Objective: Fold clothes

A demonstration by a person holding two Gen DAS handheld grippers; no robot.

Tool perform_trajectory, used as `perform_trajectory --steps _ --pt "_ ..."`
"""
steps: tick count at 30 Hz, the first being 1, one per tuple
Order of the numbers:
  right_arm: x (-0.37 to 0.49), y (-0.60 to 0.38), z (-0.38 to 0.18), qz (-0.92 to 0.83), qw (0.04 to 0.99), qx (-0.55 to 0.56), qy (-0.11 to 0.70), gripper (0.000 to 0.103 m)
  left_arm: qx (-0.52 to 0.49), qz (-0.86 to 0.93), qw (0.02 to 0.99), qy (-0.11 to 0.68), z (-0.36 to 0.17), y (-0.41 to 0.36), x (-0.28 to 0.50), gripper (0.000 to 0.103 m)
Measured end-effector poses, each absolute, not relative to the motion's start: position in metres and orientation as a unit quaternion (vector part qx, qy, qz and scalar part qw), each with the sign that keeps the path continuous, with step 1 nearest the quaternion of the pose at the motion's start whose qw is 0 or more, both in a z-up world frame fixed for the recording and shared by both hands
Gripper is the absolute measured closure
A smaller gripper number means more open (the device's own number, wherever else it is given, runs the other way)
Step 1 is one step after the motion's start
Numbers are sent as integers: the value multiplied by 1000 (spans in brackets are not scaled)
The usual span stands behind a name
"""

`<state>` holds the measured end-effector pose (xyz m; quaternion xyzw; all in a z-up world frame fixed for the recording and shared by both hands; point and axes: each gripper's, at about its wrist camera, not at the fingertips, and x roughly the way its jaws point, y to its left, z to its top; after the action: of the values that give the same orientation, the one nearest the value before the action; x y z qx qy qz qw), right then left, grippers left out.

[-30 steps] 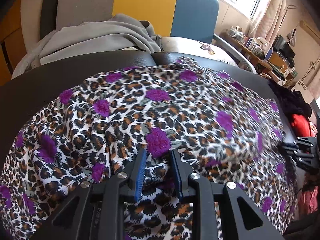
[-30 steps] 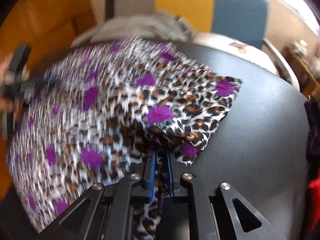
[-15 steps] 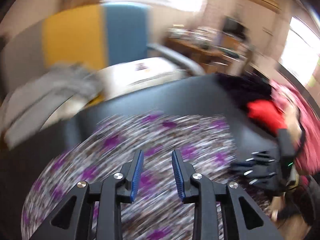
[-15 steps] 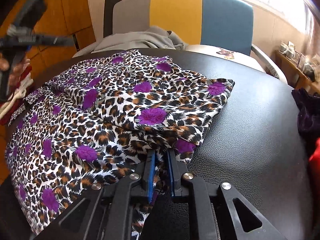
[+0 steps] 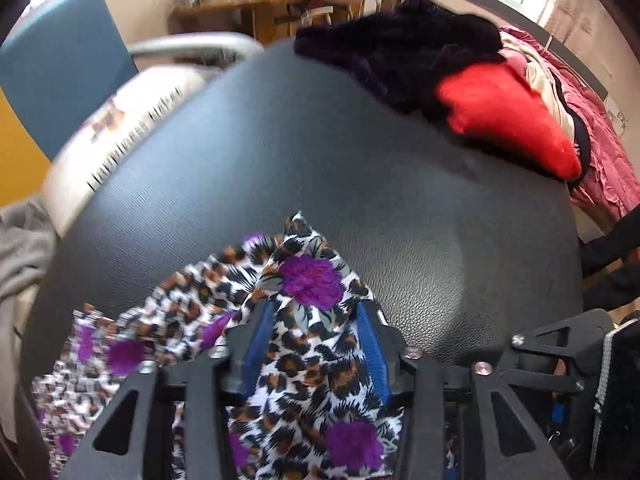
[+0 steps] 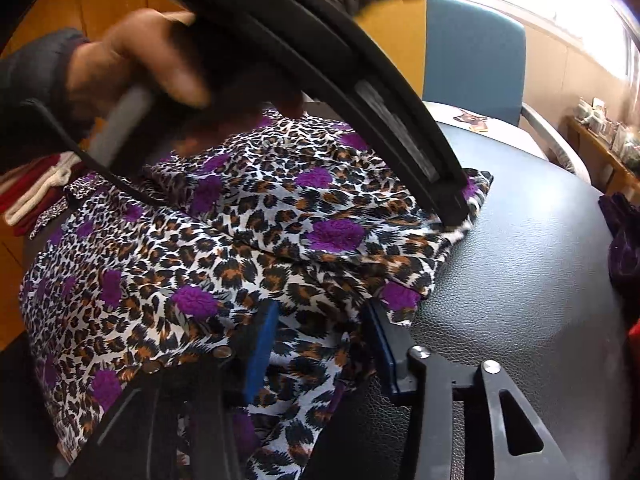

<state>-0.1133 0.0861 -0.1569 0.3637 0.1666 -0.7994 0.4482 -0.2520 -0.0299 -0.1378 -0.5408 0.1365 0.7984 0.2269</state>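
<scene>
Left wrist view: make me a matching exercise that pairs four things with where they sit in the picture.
Things:
1. leopard-print garment
2. red garment
3. grey garment
4. blue chair back

Places:
A. upper left, beyond the table
B. upper right, at the table's edge
C. left edge, off the table
D. bottom middle, nearest the camera

Pairs: 1-D, 2-B, 3-C, 4-A
</scene>
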Motion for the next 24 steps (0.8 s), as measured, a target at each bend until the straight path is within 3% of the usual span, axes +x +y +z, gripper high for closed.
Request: perform_trajectory --steps 3,6,9,16,19,24 --pt "-113 84 -157 -799 448 363 171 51 -526 806 222 154 -141 -32 -246 96" --pt "-112 83 -157 -799 448 362 175 51 -505 830 212 109 -126 -49 -247 100" --pt "-112 84 -156 -805 437 360 175 51 -495 845 198 35 -118 -74 -260 100" --pt "-114 83 -158 -807 433 364 172 50 -534 827 164 -69 -154 -111 -302 99" --pt "-116 86 -157 -806 435 365 165 50 -525 845 92 -38 -146 -138 -304 100" --pt "-111 86 -158 -809 432 361 166 51 -492 863 85 -73 -116 -202 -236 97"
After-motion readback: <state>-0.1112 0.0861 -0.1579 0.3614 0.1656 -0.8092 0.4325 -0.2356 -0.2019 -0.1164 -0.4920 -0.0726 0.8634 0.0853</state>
